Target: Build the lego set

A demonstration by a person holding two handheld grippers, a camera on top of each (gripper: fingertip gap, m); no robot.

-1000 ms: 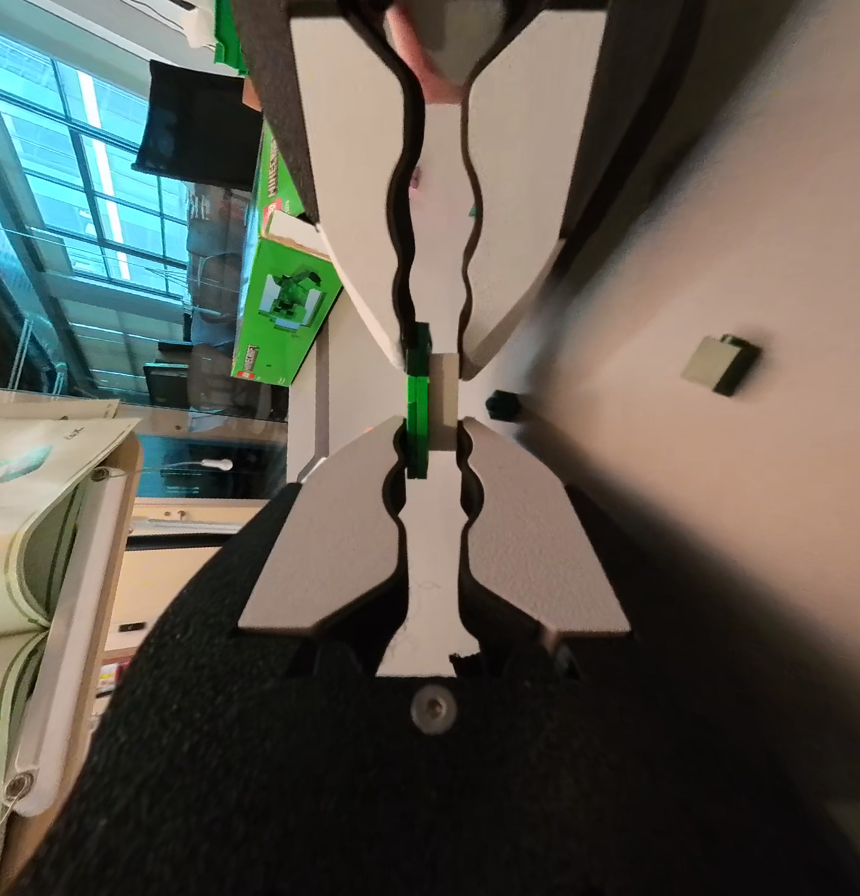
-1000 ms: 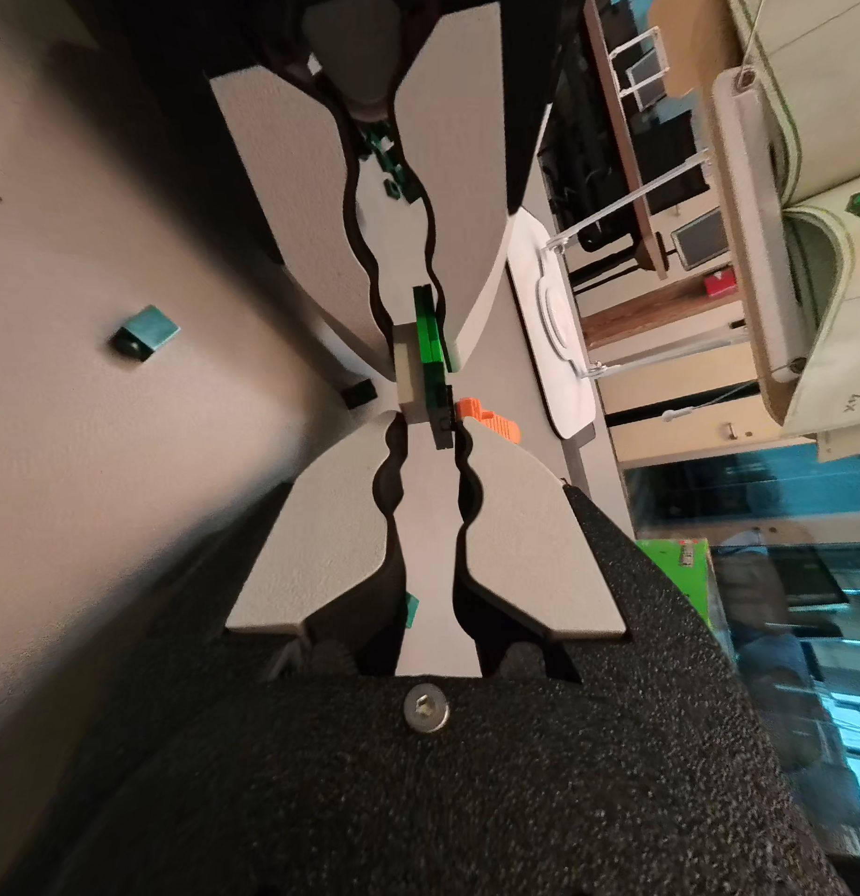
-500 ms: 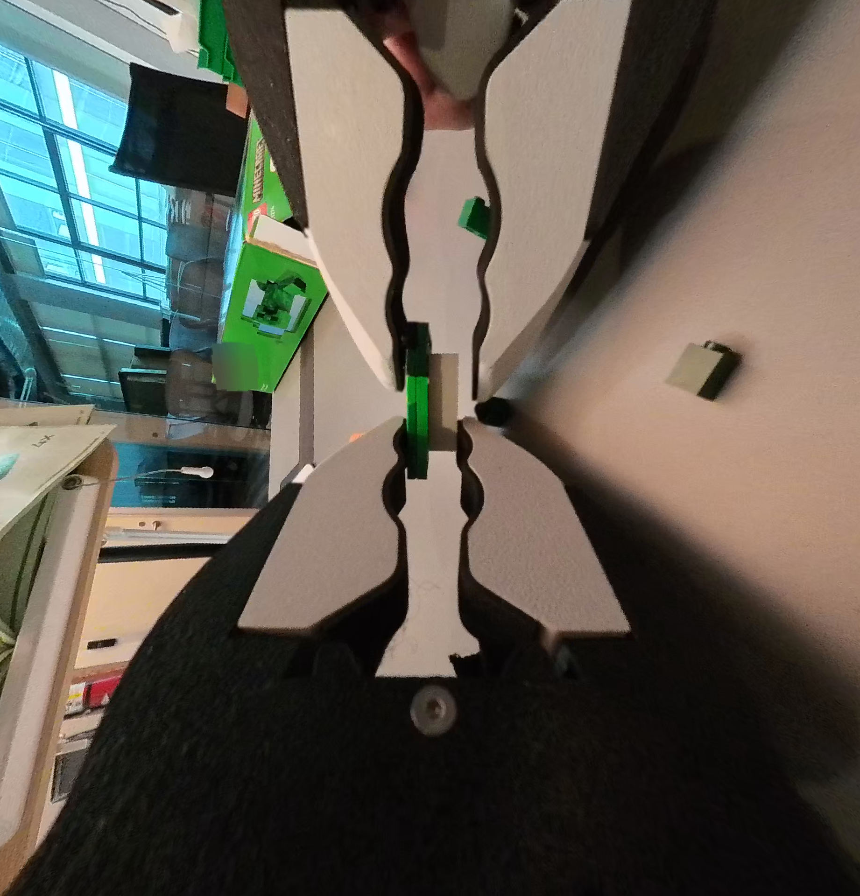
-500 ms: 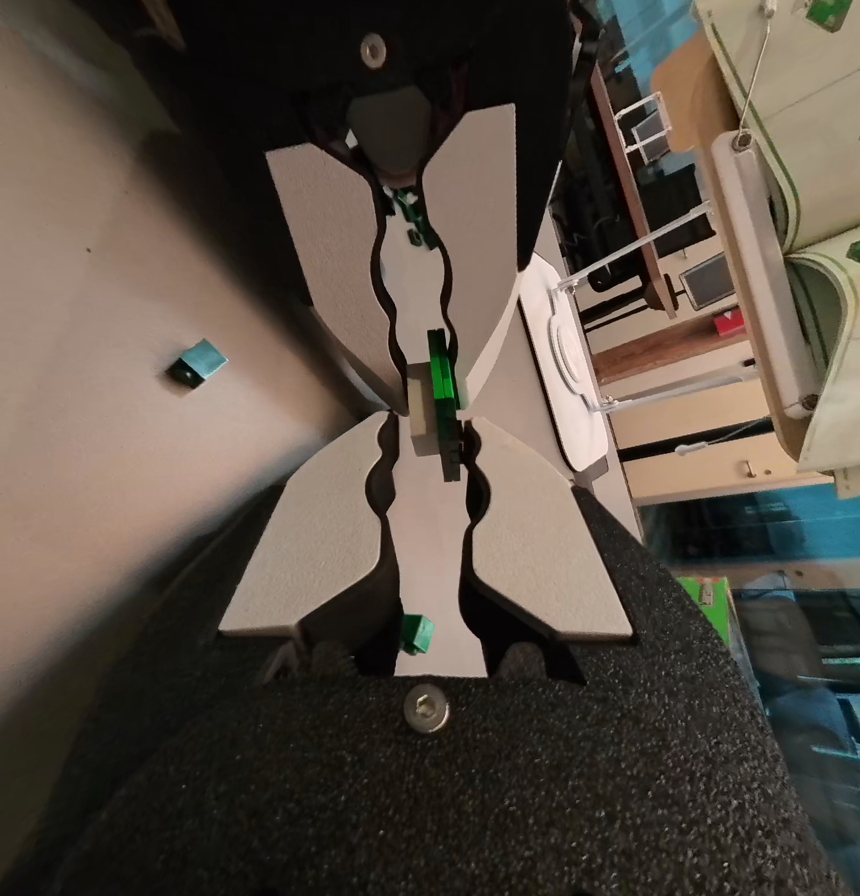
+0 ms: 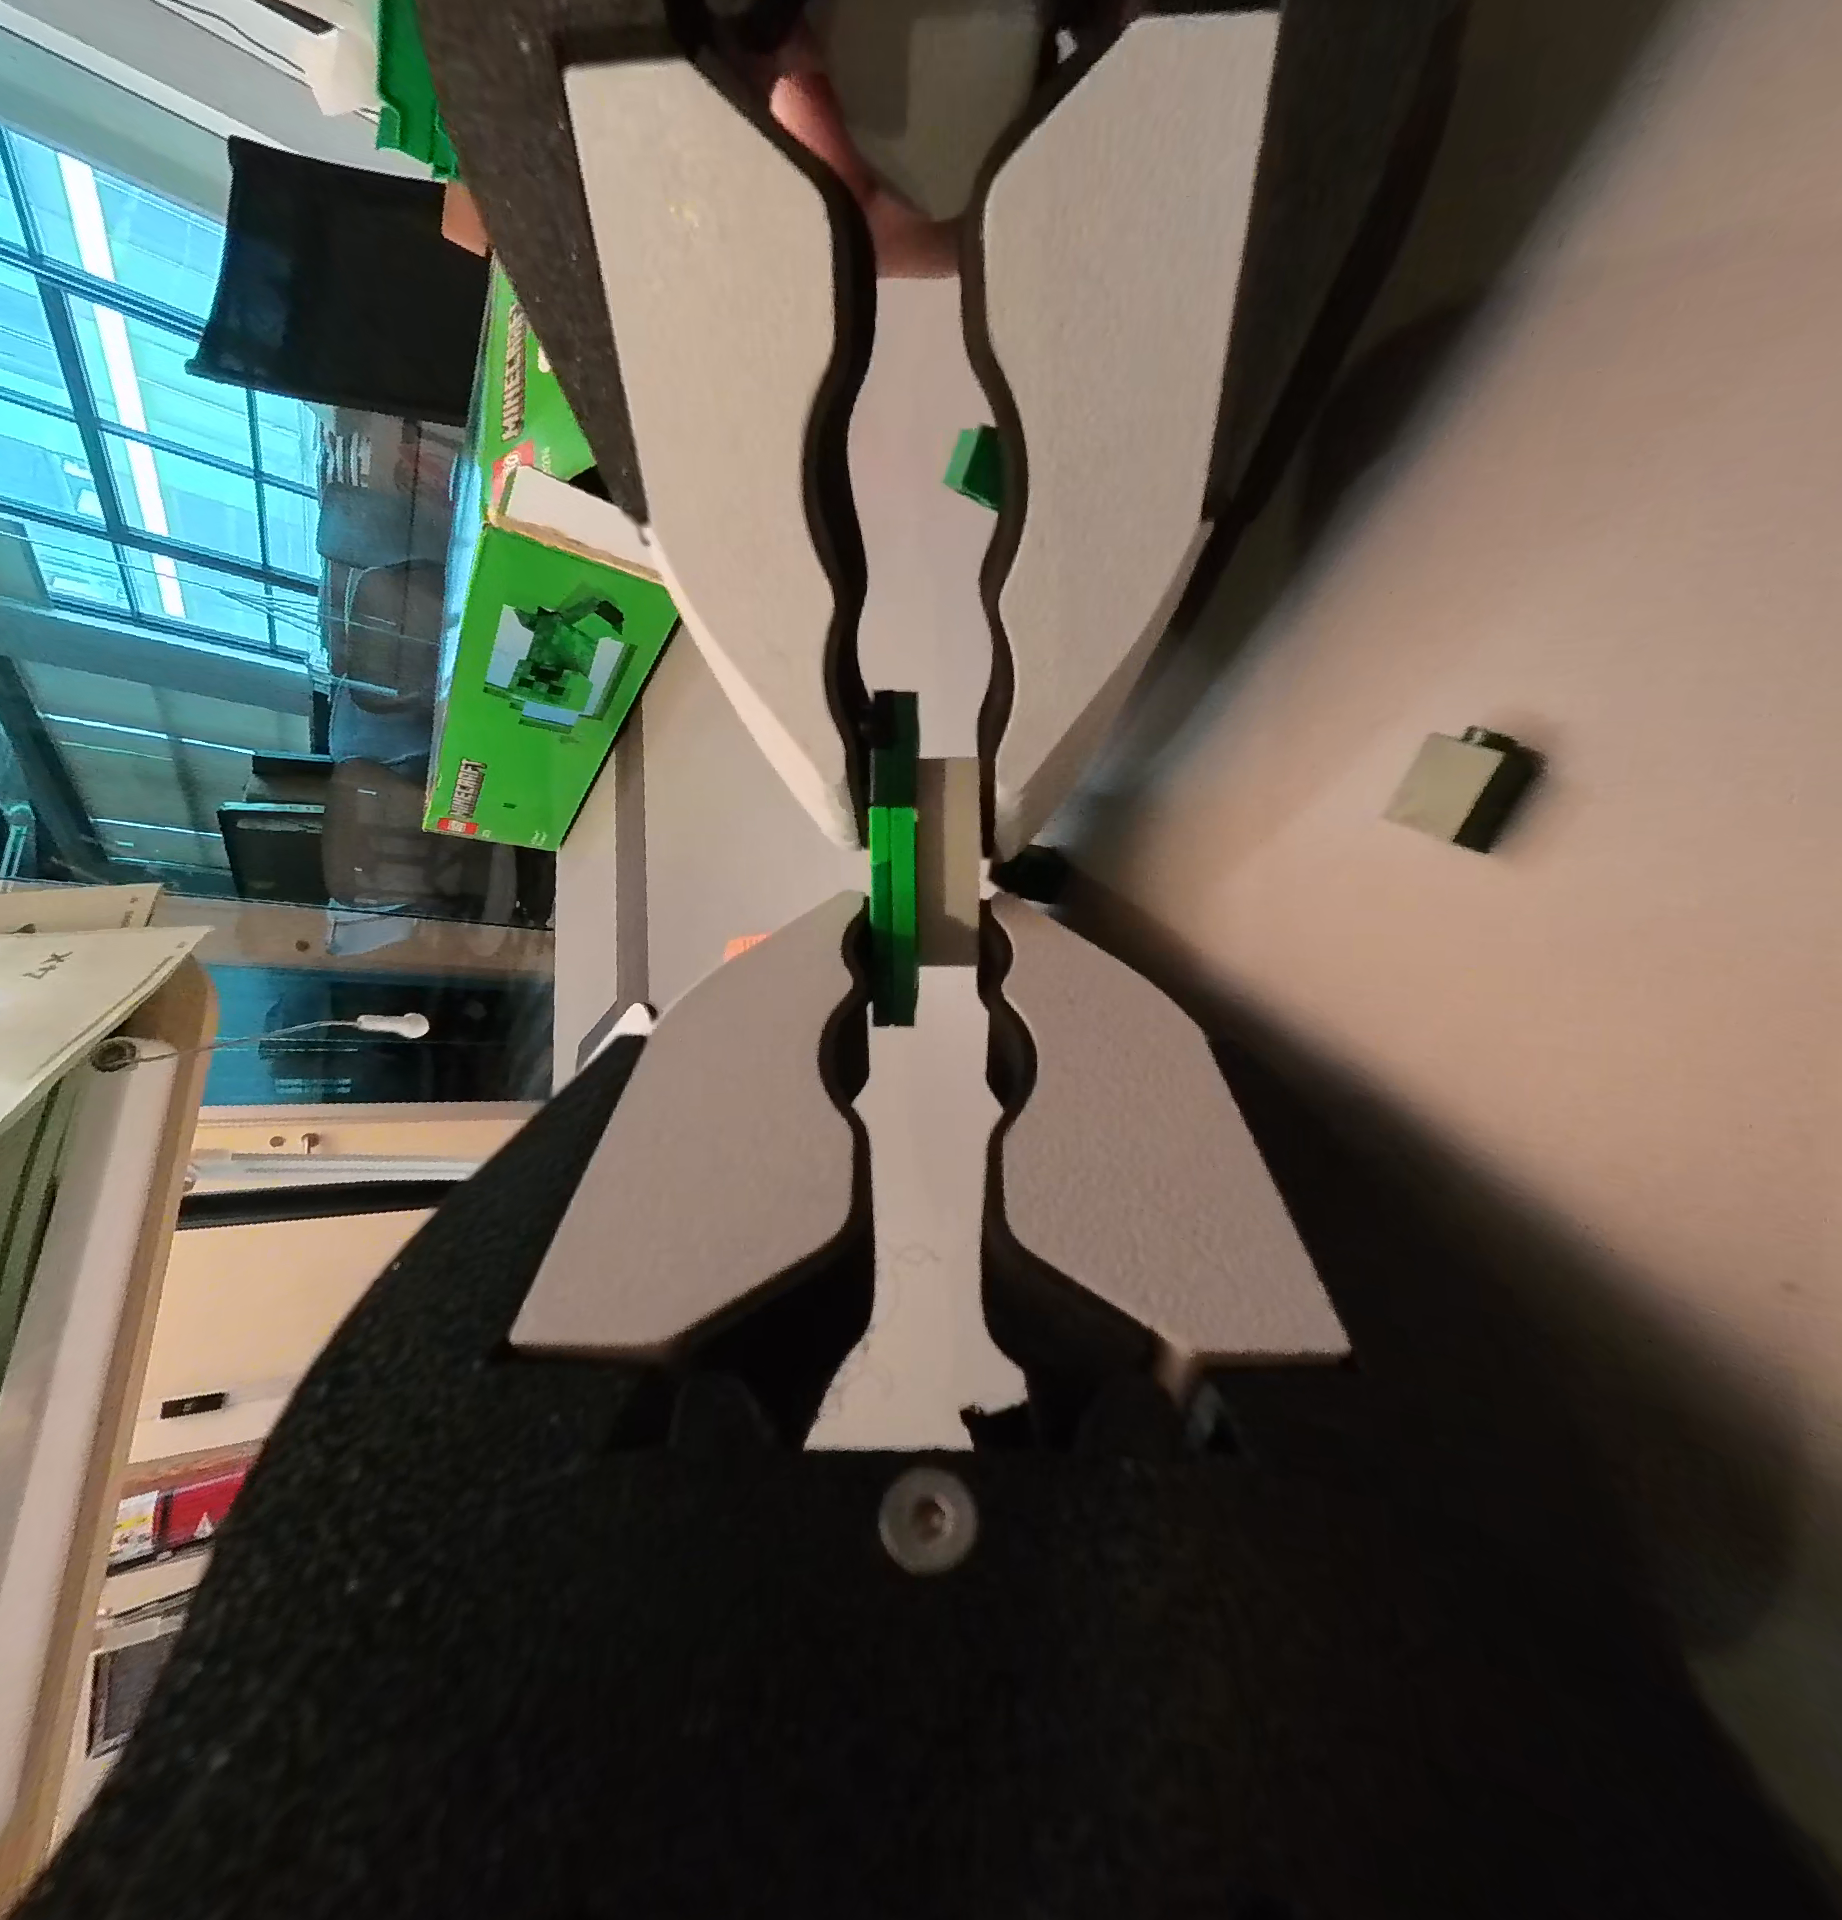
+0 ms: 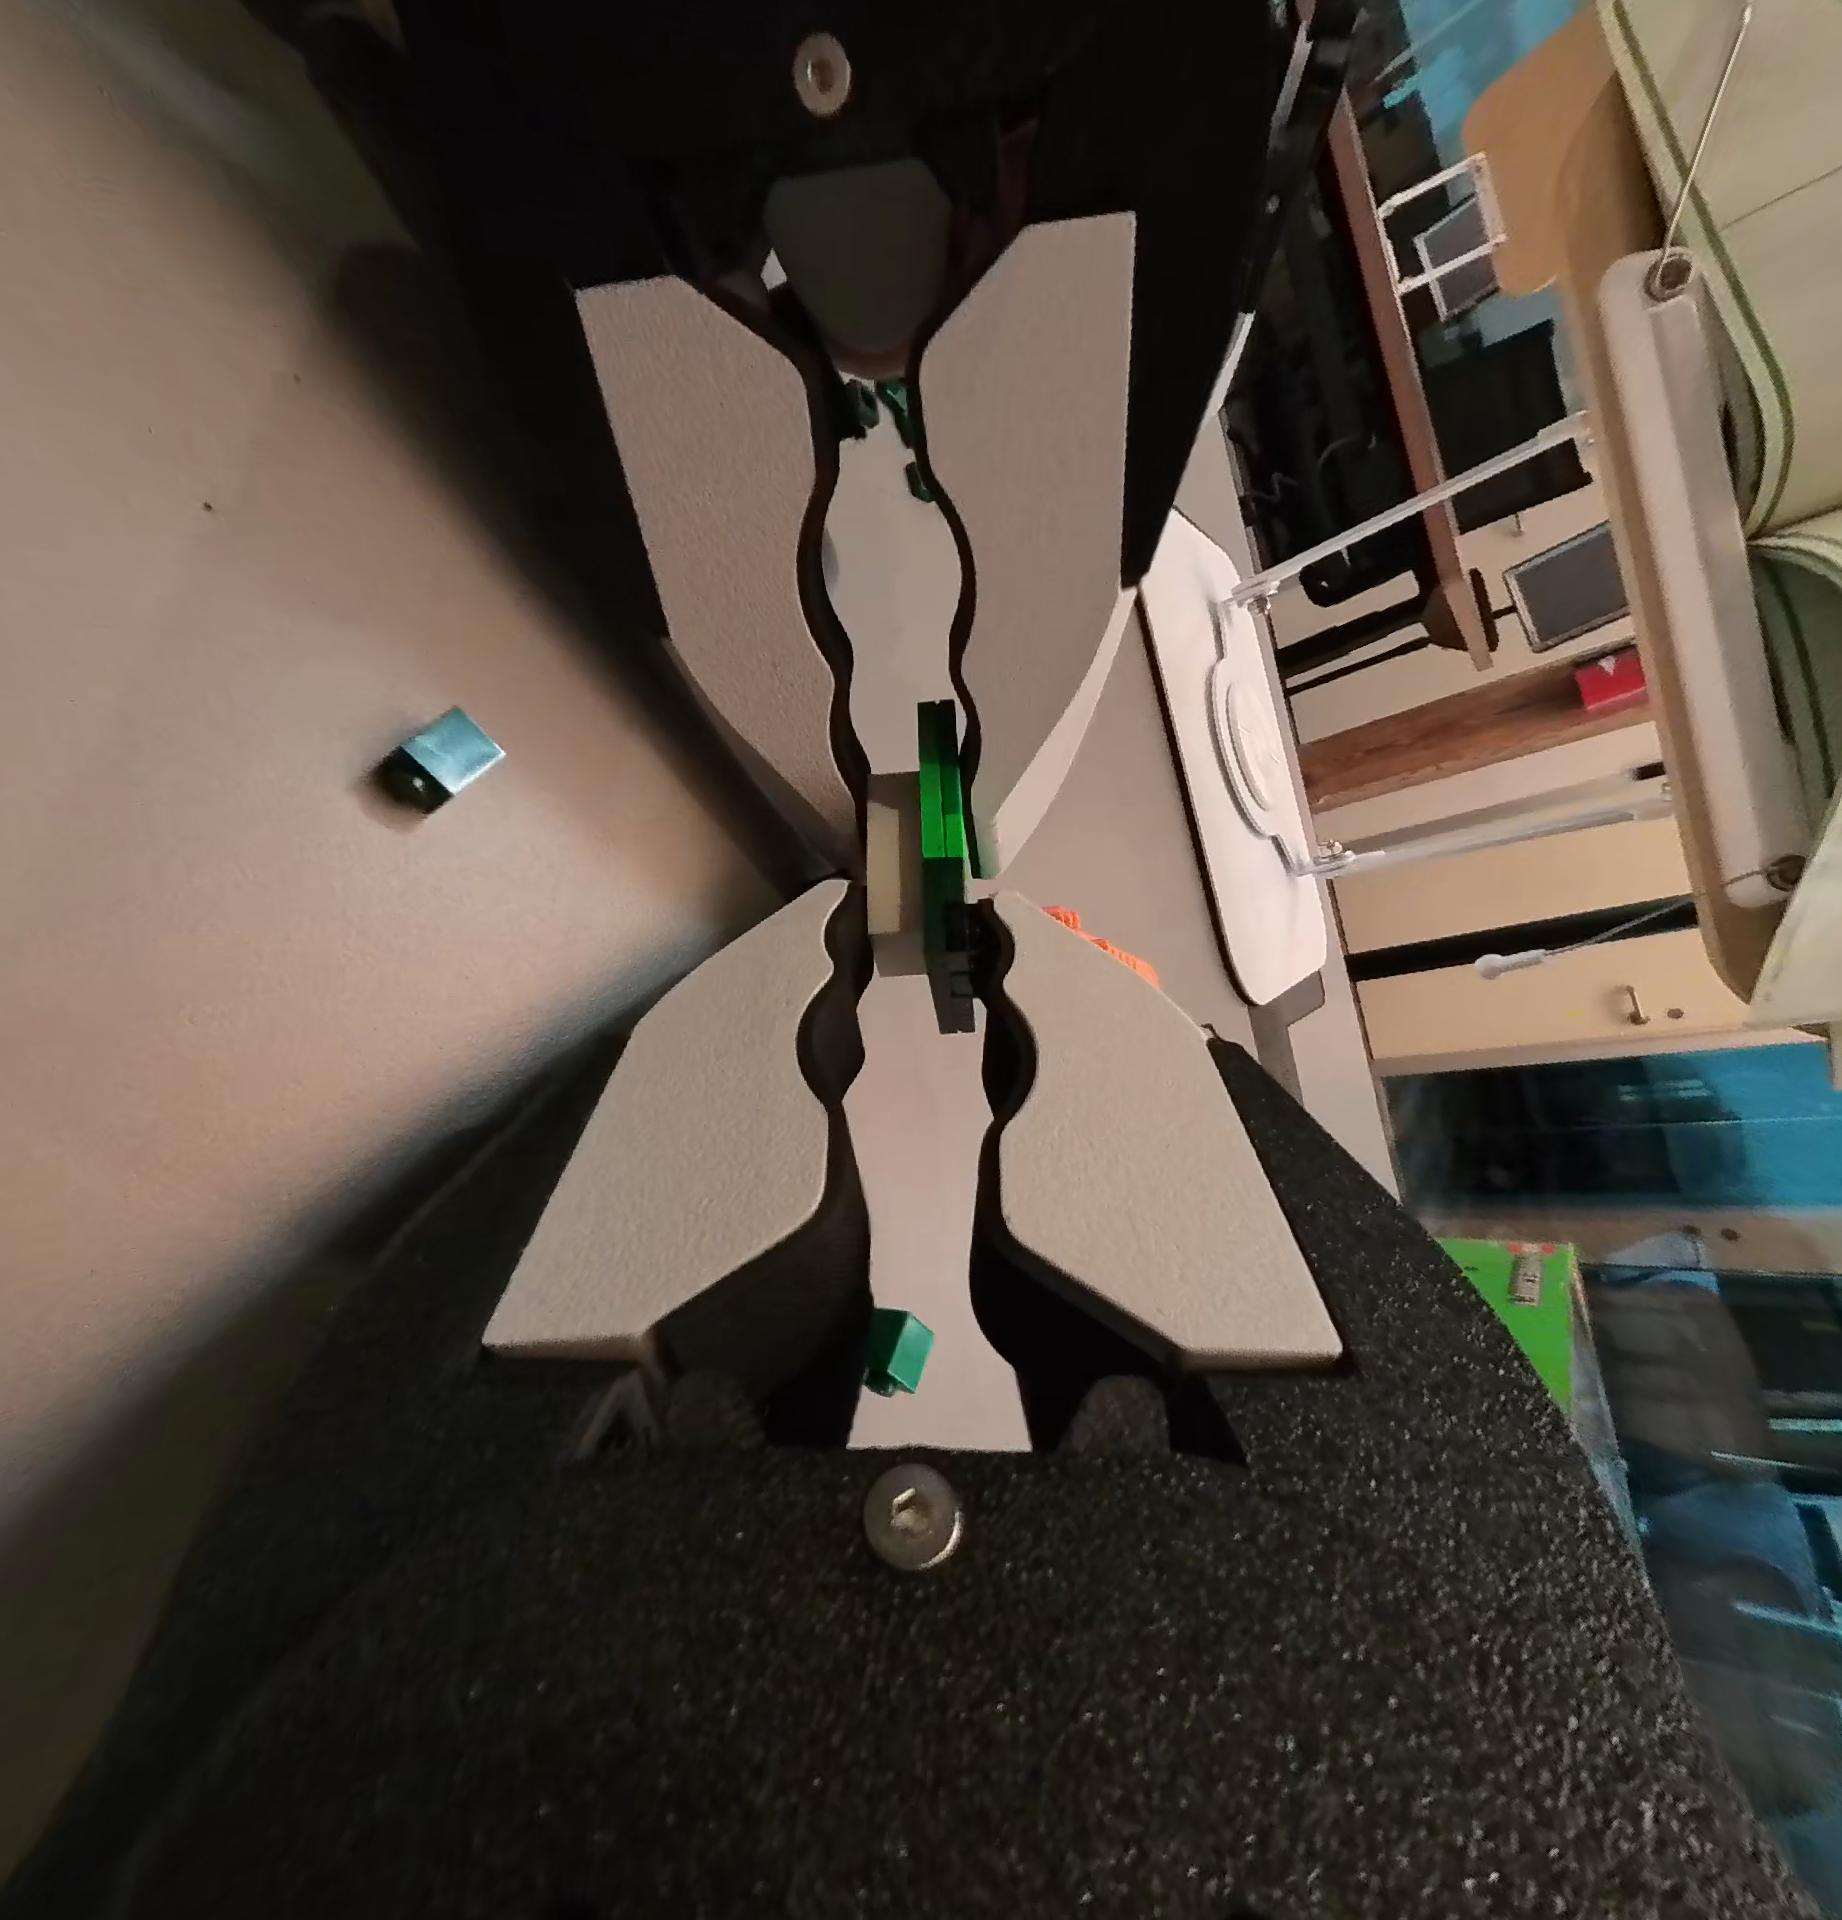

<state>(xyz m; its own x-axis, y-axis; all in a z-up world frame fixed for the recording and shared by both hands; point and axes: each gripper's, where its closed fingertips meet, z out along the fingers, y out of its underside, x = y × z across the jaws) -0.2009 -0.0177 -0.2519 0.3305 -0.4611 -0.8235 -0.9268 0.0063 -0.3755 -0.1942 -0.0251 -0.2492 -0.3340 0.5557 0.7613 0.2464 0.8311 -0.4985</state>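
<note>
Green cardboard, the set's box (image 5: 543, 717), lies at the far left of the left wrist view, beyond the pale bench (image 5: 1519, 520). Toward the middle, the left tongs (image 5: 922, 914) are clenched on a small assembly: a green plate (image 5: 893, 914) pressed flat against a grey brick (image 5: 948, 862). The right tongs (image 5: 922, 790) meet them tip to tip from above, gripping the same assembly at its other end, where a black plate (image 5: 893, 717) continues the green one. Right of the tips sits a small black piece (image 5: 1036, 873), and farther right a loose grey brick (image 5: 1457, 790) lies alone on the bench.

Over the last second the assembly's place between the tips has barely shifted (only the background has slid), and a loose green brick (image 5: 974, 468) has come into sight between the far fingers. This looks like a pressing-together step, seemingly almost seated.
</note>
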